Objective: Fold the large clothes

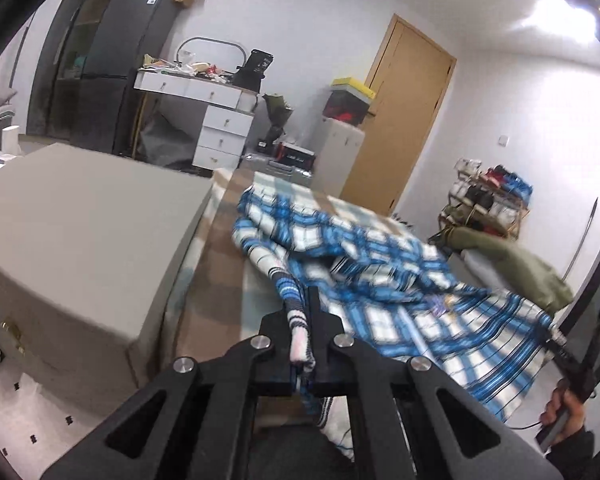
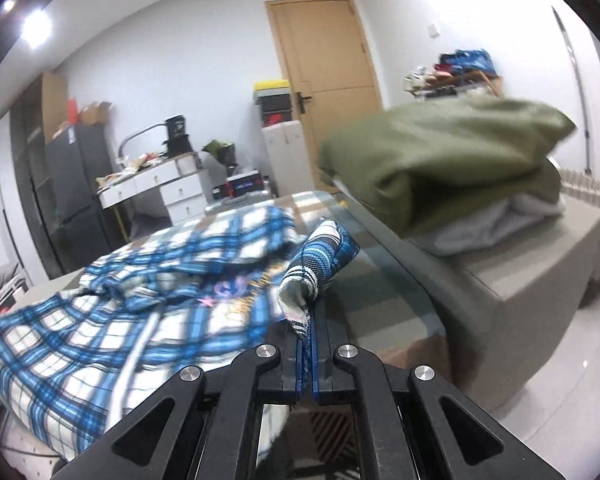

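Note:
A large blue and white plaid garment [image 1: 380, 276] lies rumpled across the checked table top [image 1: 216, 264]; it also shows in the right wrist view [image 2: 140, 300]. My left gripper [image 1: 306, 312] is shut on a ribbed striped edge of the garment. My right gripper [image 2: 314, 312] is shut on another ribbed edge, which stands up between its jaws. The right gripper and the hand holding it show at the right edge of the left wrist view [image 1: 568, 364]. The cloth stretches between the two grippers.
A folded olive green garment [image 2: 440, 168] lies on white cloth on a grey box [image 2: 540, 264] at the right. Another grey box [image 1: 72, 232] stands at the left. A white desk [image 1: 204, 96], dark fridge [image 1: 120, 64] and wooden door [image 1: 404, 120] are behind.

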Tool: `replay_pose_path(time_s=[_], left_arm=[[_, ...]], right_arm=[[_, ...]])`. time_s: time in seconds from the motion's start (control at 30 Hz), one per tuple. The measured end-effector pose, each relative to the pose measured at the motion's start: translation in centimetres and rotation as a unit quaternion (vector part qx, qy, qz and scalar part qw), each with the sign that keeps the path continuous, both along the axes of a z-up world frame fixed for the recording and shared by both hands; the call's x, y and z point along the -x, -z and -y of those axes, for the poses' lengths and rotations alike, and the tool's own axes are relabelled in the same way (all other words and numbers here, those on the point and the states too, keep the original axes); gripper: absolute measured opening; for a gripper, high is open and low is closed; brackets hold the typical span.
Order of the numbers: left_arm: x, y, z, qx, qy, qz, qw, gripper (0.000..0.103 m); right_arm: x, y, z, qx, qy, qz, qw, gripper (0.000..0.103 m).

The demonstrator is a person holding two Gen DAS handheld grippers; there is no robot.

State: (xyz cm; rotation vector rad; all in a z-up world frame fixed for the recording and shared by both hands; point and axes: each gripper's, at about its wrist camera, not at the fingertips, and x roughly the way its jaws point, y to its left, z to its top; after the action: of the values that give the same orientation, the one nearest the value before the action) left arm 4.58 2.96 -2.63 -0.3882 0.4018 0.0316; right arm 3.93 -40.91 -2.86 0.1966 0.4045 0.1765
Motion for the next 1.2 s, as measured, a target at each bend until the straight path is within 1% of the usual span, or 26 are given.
replay_pose_path(time_s=[0.17,0.2,0.3,0.37,0.4,0.47,0.53,0.57,0.63,0.7,0.73,0.77,0.8,0.83,0.87,0.9,0.93,0.97,1.0,1.03,1.1,1.2], left_arm=[[-3.6,-3.4,-1.2,0.010,0.010,0.014,0.9998,0.000],[-3.7,-3.6,-1.2,0.012,0.010,0.017,0.9997,0.000],[-5.9,-5.0,-2.5,0.020,0.008,0.024,0.9995,0.000],[-8.2,-5.7,-4.0,0.027,0.000,0.022,0.9994,0.000],[-8.6,-5.6,-4.3,0.030,-0.004,0.019,0.9994,0.000],[-10.8,-5.4,-5.6,0.038,-0.013,0.005,0.9992,0.000],[-13.8,-5.0,-7.2,0.054,-0.024,-0.017,0.9981,0.000],[-15.6,-4.4,-8.1,0.065,-0.028,-0.032,0.9969,0.000],[-18.6,-3.6,-9.3,0.071,-0.039,-0.061,0.9948,0.000],[-21.9,-2.5,-10.3,0.076,-0.047,-0.092,0.9918,0.000],[-23.7,-1.7,-10.8,0.079,-0.050,-0.110,0.9895,0.000],[-25.3,-0.8,-11.2,0.078,-0.050,-0.128,0.9874,0.007],[-26.2,-0.4,-11.5,0.066,-0.058,-0.148,0.9851,0.013],[-26.7,0.1,-11.6,0.050,-0.076,-0.163,0.9825,0.030],[-26.7,0.1,-11.8,0.035,-0.095,-0.166,0.9810,0.047],[-26.3,0.1,-12.0,0.024,-0.109,-0.156,0.9815,0.053],[-25.8,0.0,-12.1,0.018,-0.112,-0.146,0.9828,0.065],[-25.1,-0.1,-12.1,0.012,-0.112,-0.136,0.9843,0.070],[-24.7,-0.2,-12.1,0.008,-0.112,-0.133,0.9847,0.070],[-24.0,-0.2,-11.9,0.001,-0.113,-0.134,0.9846,0.070],[-23.2,0.0,-11.0,-0.012,-0.107,-0.144,0.9837,0.070],[-22.4,0.6,-8.0,-0.041,-0.058,-0.158,0.9849,0.070]], right_arm=[[-2.8,-2.6,-1.9,0.013,-0.001,-0.019,1.000,0.002],[-3.8,-3.3,-2.1,0.012,0.001,-0.027,1.000,0.002],[-6.7,-5.5,-2.3,0.008,0.009,-0.045,0.999,0.002],[-9.4,-7.3,-2.3,0.011,0.021,-0.052,0.998,0.002],[-10.5,-7.9,-2.2,0.011,0.021,-0.055,0.998,0.002],[-13.8,-9.5,-2.2,0.016,0.032,-0.062,0.997,0.002],[-16.6,-10.4,-2.6,0.026,0.040,-0.065,0.997,0.002],[-18.9,-10.9,-2.9,0.029,0.043,-0.070,0.996,0.002],[-22.6,-11.0,-3.6,0.028,0.041,-0.085,0.995,0.002],[-26.7,-10.7,-4.6,0.038,0.050,-0.099,0.993,0.002],[-28.8,-10.4,-5.2,0.042,0.054,-0.105,0.992,0.005],[-30.3,-10.0,-5.6,0.045,0.057,-0.112,0.991,0.010],[-31.9,-9.4,-6.1,0.047,0.060,-0.121,0.990,0.019],[-33.2,-8.8,-6.7,0.066,0.069,-0.130,0.987,0.052],[-33.6,-8.5,-7.2,0.087,0.078,-0.124,0.985,0.072],[-33.4,-8.4,-7.5,0.105,0.084,-0.111,0.985,0.071],[-32.9,-8.4,-7.9,0.123,0.083,-0.099,0.984,0.070],[-32.2,-8.2,-8.2,0.134,0.077,-0.092,0.984,0.070],[-31.6,-8.1,-8.4,0.138,0.070,-0.088,0.984,0.071],[-30.8,-7.8,-8.6,0.144,0.056,-0.084,0.984,0.074],[-30.0,-7.4,-9.1,0.156,0.035,-0.084,0.983,0.075],[-28.6,-6.1,-10.7,0.156,-0.012,-0.099,0.983,0.075]])
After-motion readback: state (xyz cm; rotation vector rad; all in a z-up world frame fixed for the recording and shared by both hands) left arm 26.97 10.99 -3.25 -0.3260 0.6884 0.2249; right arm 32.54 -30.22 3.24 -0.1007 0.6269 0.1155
